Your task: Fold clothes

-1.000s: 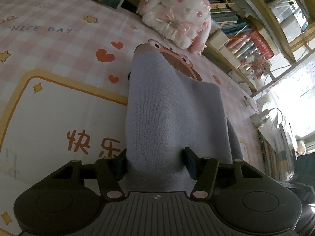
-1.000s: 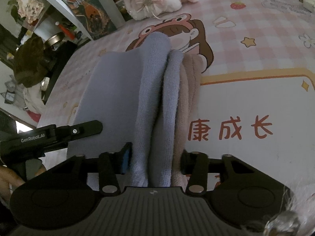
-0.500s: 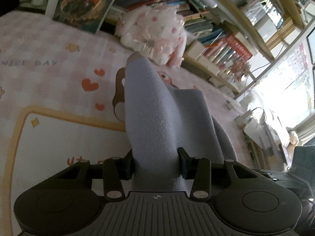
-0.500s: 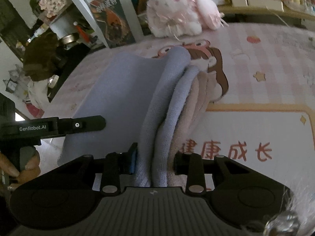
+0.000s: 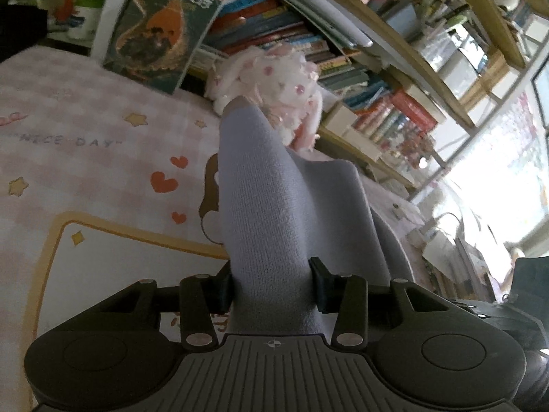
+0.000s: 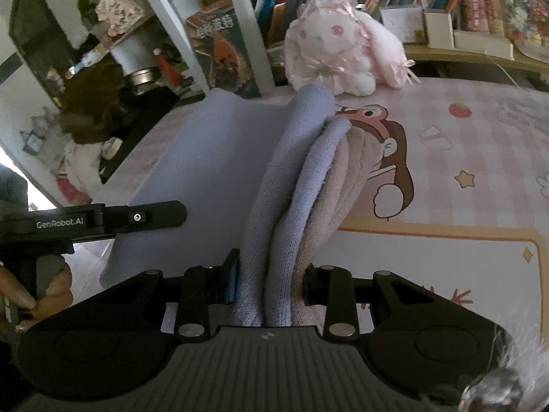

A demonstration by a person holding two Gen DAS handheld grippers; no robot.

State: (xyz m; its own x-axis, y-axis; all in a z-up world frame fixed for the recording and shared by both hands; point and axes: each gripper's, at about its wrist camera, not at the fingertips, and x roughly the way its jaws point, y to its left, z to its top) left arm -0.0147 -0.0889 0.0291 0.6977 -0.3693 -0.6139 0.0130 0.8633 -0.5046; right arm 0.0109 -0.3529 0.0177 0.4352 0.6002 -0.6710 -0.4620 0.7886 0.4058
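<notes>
A lavender knit garment (image 5: 274, 213) with a beige-pink inner layer (image 6: 339, 185) is lifted off the pink checked bed cover (image 5: 85, 130). My left gripper (image 5: 272, 283) is shut on a thick bunched fold of it. In the right wrist view my right gripper (image 6: 269, 283) is shut on the other bunched edge, several layers thick. Between the two grips the cloth (image 6: 219, 158) stretches as a flat panel toward the left gripper's body (image 6: 103, 219), held by a person's hand (image 6: 37, 295).
A pink and white plush rabbit (image 6: 343, 48) sits at the bed's far edge, against low bookshelves (image 5: 360, 79). A dark poster board (image 5: 164, 27) leans by a white post. Cluttered shelves (image 6: 113, 34) stand to the left. The printed cartoon panel (image 6: 429, 267) lies below the garment.
Both grippers have risen with the garment and tilted up, so the shelves and plush toy fill more of the view. The jaws closed slightly tighter on the folds early on.
</notes>
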